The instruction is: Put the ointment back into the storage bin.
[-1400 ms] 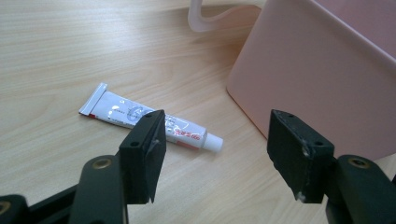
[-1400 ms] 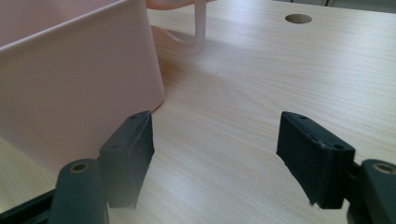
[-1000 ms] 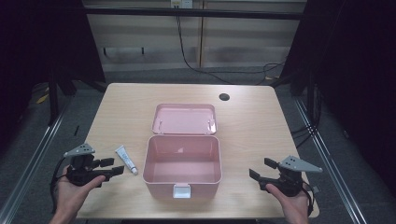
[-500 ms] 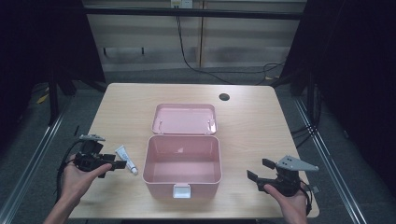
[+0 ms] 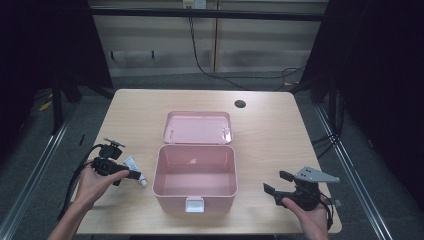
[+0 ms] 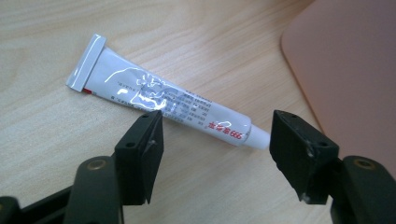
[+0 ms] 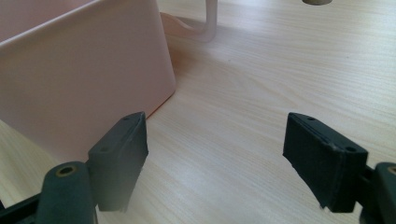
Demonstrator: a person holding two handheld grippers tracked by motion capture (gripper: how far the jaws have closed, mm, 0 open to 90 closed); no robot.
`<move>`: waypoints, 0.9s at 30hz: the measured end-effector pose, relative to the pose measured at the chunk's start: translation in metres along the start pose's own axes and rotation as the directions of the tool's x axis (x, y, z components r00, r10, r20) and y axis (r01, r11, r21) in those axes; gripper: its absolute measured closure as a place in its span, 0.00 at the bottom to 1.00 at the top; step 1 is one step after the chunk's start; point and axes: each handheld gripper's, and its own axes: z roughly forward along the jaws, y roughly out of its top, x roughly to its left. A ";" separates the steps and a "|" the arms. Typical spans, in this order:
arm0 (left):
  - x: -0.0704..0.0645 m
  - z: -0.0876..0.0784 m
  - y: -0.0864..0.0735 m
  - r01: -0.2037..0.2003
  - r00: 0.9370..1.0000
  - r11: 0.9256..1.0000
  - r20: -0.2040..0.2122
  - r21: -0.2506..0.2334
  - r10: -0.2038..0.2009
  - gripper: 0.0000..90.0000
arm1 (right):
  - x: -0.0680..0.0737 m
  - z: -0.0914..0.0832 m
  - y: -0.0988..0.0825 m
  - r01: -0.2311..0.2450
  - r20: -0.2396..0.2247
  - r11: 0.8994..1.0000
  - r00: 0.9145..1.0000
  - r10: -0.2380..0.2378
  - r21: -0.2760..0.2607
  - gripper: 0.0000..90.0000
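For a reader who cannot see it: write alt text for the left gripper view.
A white tube with red print lies on the wooden table, its capped tip between the open black jaws of the left gripper, which do not touch it. The pink box fills the upper right corner.

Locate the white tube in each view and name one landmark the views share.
High view: tube at left, on the table between the left gripper and the pink box.
Left gripper view: centre, lying diagonally, its nozzle end between the open jaws.
Right gripper view: not in it.
Shared landmark: the pink box, also at and.
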 end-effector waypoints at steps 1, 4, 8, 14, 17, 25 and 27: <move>0.000 0.001 0.001 0.009 1.000 1.000 -0.006 -0.003 -0.009 0.39 | 0.000 0.000 0.000 0.000 0.000 1.000 1.000 0.000 0.001 0.24; 0.002 0.004 0.005 0.027 1.000 1.000 0.012 0.005 -0.027 0.39 | 0.000 0.000 0.000 0.000 0.000 1.000 1.000 0.000 0.000 0.24; 0.003 0.008 0.008 0.036 0.999 0.999 0.006 0.019 -0.036 0.39 | 0.000 0.000 0.000 -0.001 0.003 1.000 1.000 0.001 -0.001 0.24; 0.003 0.014 0.011 0.043 0.999 0.998 -0.001 0.039 -0.043 0.40 | 0.000 0.000 0.000 -0.002 0.003 1.000 1.000 0.002 0.002 0.24; 0.003 0.016 0.012 0.044 0.999 0.998 -0.001 0.049 -0.044 0.42 | -0.001 0.000 0.000 -0.002 0.002 1.000 1.000 0.002 0.004 0.24; 0.003 0.019 0.018 0.035 0.999 0.997 -0.036 0.066 -0.033 0.44 | 0.000 0.001 0.000 -0.004 0.001 1.000 1.000 0.004 0.006 0.24; 0.000 0.020 0.021 0.026 0.999 0.997 -0.039 0.072 -0.023 0.44 | 0.000 0.001 0.000 -0.003 0.001 1.000 1.000 0.003 0.005 0.24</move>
